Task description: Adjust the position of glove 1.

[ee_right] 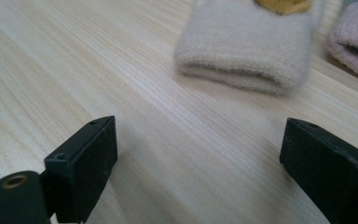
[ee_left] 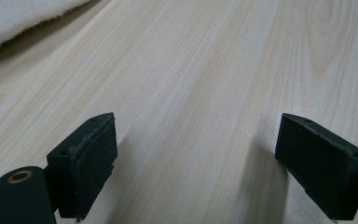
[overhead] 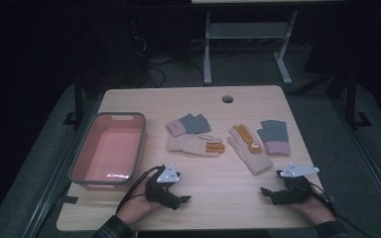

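Right now you hold both tools low over the near part of the table [overhead: 213, 198], each with its jaws spread wide and nothing between them. Your left tool [overhead: 182, 199] sits just beside the near right corner of the pink basin [overhead: 95, 130], which stands at the table's left side. In the left gripper view the two black jaws stand far apart over bare wood grain, with an edge of pale fabric at the upper left corner.

Your right tool [overhead: 267, 192] lies well to the right of the basin, close to the near end of the right beige glove [overhead: 250, 151]. In the right gripper view the open cuff of that glove [ee_right: 242, 51] lies ahead of the spread jaws, apart from them, and the pink cuff of the right grey glove [ee_right: 354, 39] shows just beside it.

Farther right of the basin lie the left beige glove [overhead: 193, 145] and, behind it, the left grey glove [overhead: 188, 124]; the right grey glove [overhead: 274, 136] rests beside the right beige one.
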Available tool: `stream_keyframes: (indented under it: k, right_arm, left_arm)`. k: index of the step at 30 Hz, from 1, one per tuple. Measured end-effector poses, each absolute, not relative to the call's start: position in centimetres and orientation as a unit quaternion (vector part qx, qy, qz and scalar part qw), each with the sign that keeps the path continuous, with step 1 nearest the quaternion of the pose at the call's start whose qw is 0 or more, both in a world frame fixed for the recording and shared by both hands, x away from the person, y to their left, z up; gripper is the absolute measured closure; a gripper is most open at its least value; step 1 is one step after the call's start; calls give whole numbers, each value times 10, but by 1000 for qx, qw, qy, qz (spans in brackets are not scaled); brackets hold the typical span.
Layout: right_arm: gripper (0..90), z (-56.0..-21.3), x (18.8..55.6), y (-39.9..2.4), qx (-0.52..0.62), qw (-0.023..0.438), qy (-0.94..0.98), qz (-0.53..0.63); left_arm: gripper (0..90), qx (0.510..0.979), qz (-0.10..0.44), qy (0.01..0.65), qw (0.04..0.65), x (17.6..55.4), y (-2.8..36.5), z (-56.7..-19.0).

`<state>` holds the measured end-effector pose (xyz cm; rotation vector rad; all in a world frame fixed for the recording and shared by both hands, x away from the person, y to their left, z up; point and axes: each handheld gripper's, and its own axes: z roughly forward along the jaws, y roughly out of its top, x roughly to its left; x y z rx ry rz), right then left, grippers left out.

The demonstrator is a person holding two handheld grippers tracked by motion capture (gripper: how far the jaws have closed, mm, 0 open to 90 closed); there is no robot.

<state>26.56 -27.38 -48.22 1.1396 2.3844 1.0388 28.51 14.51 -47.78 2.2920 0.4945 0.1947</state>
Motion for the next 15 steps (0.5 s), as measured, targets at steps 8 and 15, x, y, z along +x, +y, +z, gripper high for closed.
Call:
stream_keyframes:
  k: [8, 15]
  right_arm:
    - [108, -482, 265, -274, 397, 151, 830, 362]
    - [168, -478, 266, -273, 390, 143, 839, 351]
  left_arm:
    - [122, 902, 71, 180, 385, 289, 152, -478]
    - [121, 902, 76, 183, 383, 289, 155, -477]
